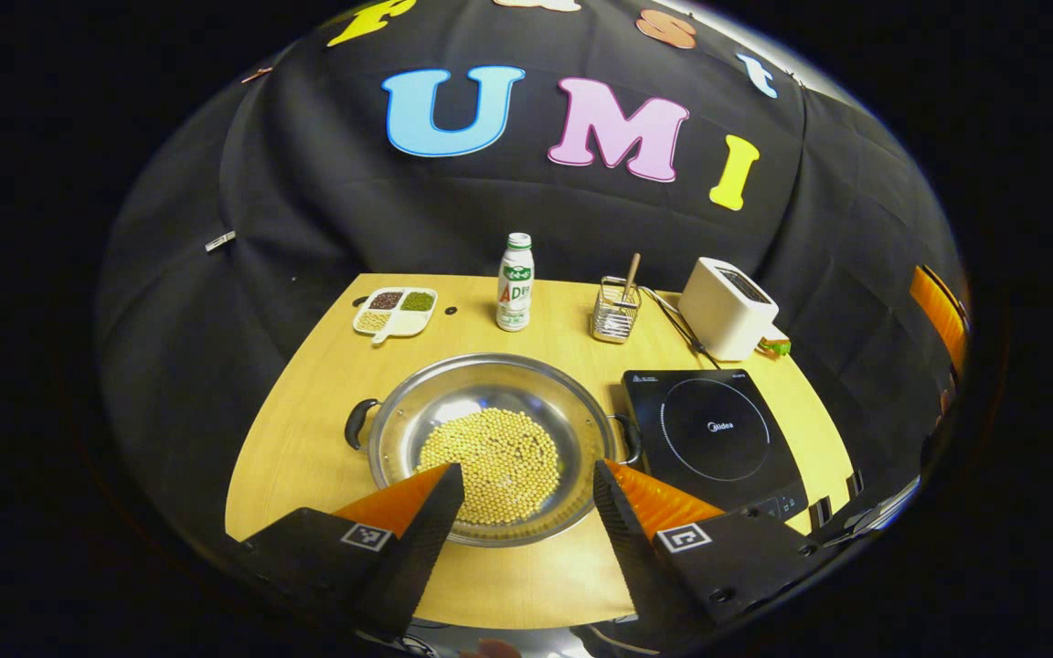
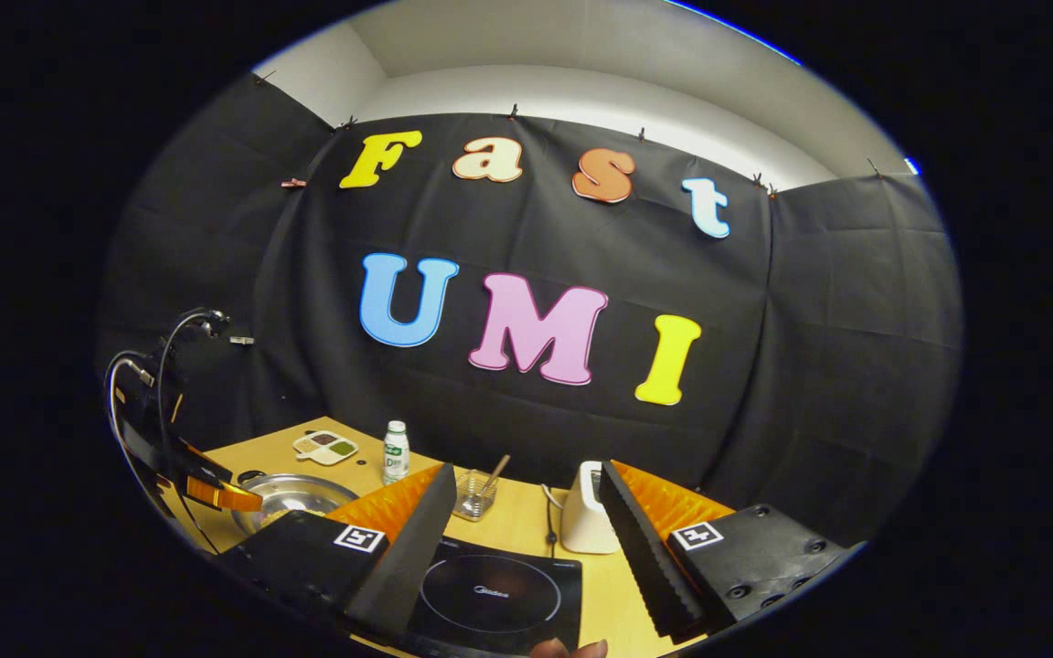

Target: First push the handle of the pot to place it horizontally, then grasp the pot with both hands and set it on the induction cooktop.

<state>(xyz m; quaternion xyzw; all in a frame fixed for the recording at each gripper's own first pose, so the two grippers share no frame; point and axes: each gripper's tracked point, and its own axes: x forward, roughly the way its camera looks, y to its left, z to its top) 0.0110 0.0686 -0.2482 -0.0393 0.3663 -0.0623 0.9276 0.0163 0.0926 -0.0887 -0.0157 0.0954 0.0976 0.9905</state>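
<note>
Wooden table (image 1: 307, 457); steel pot (image 1: 490, 439) holds yellow beans (image 1: 490, 461), handles horizontal.

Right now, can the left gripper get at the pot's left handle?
Probably yes. The left gripper is open above the pot's near rim, and the left handle sticks out over bare table with nothing beside it. It would need to swing left.

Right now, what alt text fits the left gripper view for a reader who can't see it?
A steel pot of yellow beans sits on a wooden table, the induction cooktop beside it. The left gripper is open in front of the pot; a bottle, divided dish and toaster stand behind.
</note>
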